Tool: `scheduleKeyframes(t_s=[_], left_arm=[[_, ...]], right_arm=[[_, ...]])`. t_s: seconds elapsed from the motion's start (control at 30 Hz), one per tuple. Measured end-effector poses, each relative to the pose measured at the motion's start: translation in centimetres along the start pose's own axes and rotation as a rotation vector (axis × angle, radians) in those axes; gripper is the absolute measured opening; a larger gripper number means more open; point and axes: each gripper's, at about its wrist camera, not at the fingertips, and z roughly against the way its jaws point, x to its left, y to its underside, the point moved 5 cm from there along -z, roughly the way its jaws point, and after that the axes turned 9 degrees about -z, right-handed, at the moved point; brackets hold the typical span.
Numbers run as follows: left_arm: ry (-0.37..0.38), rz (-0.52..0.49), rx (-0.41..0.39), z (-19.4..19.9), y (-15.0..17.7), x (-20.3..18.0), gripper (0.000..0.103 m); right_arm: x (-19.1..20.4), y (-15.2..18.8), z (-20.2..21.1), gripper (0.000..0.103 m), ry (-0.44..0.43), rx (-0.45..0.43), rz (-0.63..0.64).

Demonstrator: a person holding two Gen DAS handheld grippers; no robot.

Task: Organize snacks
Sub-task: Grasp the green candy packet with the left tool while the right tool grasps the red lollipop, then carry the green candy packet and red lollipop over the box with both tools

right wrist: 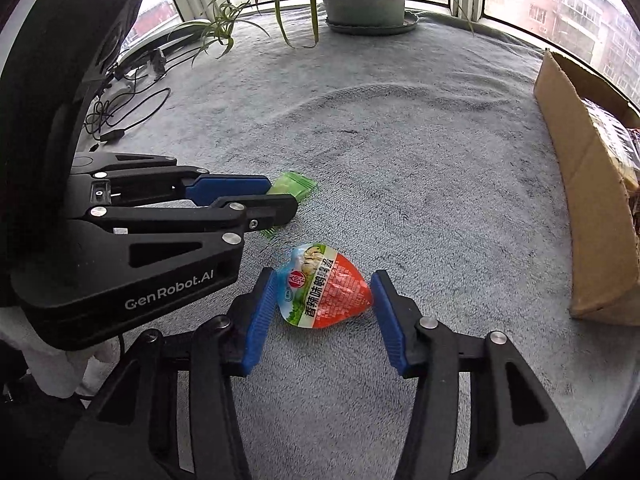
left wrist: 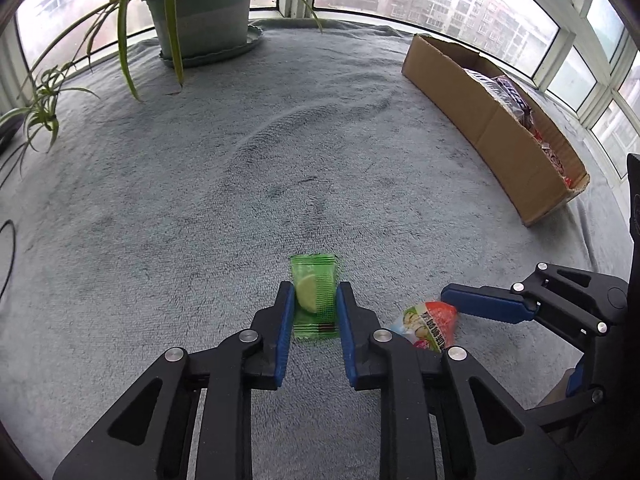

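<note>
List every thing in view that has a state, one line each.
left gripper: jaws closed against the sides of the green packet
green packet: flat on the blanket, sealed
right gripper: open, straddling the red and green pouch
red and green pouch: lying on the blanket, sealed
cardboard box: open-topped, snack packs inside
potted plant: upright on its saucer

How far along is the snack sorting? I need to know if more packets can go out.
Done: several packets already lie in the cardboard box. In hand: the left gripper pinches the green packet; the right gripper straddles the orange-and-white packet. Left: both must reach the box.
</note>
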Motion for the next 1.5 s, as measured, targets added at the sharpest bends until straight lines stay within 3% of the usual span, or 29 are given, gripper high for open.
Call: scheduleKeyframes(t_s=[0.33,0.67,0.73,1.0,1.23,1.5], left_arm=[[-0.002,0.041,-0.019,0.3,0.3,0.8,0.019],[0.002,0.081,-0.027,0.6,0.7,1.7,0.019],[0.005,0.089,-0.031,0.6,0.8,1.9,0.018],[0.013,0.099,-0.056,1.3,0.5,1.9,0.018],[0.026,0.096,-0.085,2.5,-0.3,1.5,0.018],[0.067,0.045,-0.156,4.8,-3.6,-0.6,0.018]], right_arm=[[-0.8,0.1,0.3,0.037,-0.005,-0.012,-0.028],[-1.1,0.2,0.5,0.033,-0.015,-0.021,-0.042],[-1.2,0.2,0.7,0.025,-0.015,-0.031,-0.048],[-1.9,0.0,1.9,0.024,-0.039,-0.065,-0.090],[-3.3,-1.7,6.0,0.024,-0.032,-0.176,-0.131],[-7.0,-3.5,10.5,0.024,0.011,-0.280,-0.203]])
